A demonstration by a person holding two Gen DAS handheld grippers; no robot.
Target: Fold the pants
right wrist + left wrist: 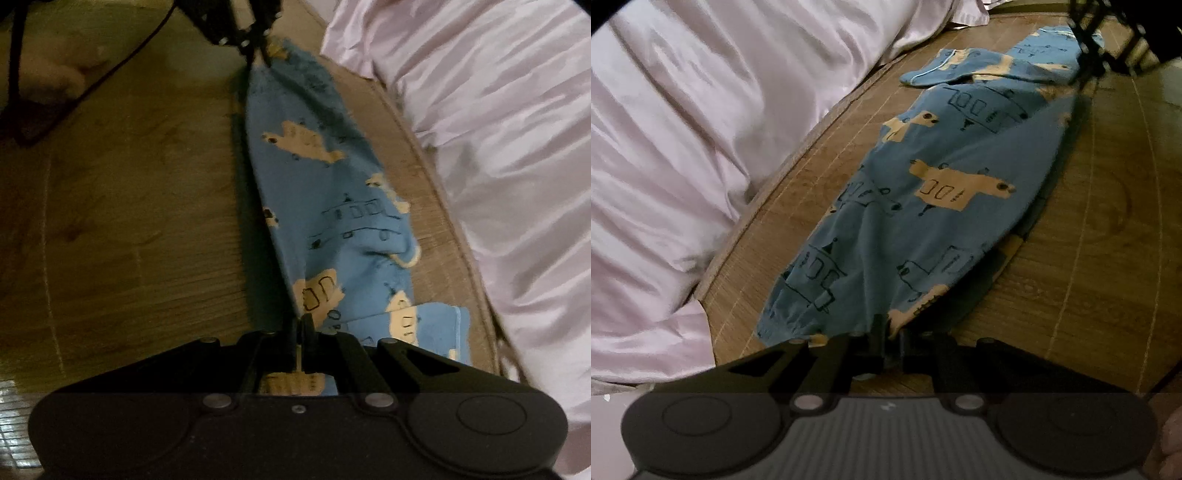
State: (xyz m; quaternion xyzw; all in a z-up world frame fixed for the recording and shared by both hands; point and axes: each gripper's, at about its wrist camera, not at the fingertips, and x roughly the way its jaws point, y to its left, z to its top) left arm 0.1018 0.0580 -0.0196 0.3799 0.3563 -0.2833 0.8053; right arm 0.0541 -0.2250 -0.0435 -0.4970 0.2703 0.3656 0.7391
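Two grippers pinch the blue pants (934,206) at opposite ends: the left gripper (892,332) nearest, the right gripper (1087,55) far. The pants hang taut just above the bamboo mat (1089,240), beside pink bedding (701,129). Both should move together, keeping tension even, so the fold lands straight.

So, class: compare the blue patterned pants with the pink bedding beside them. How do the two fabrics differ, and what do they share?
1. The pants are blue with tan and black drawings; the bedding is plain pale pink.
2. The pants look matte; the bedding has a satiny sheen.
3. The pants are stretched between the left gripper and right gripper, both shut on them; the bedding lies untouched in a bunched heap.
Shared: both rest on the woven mat.
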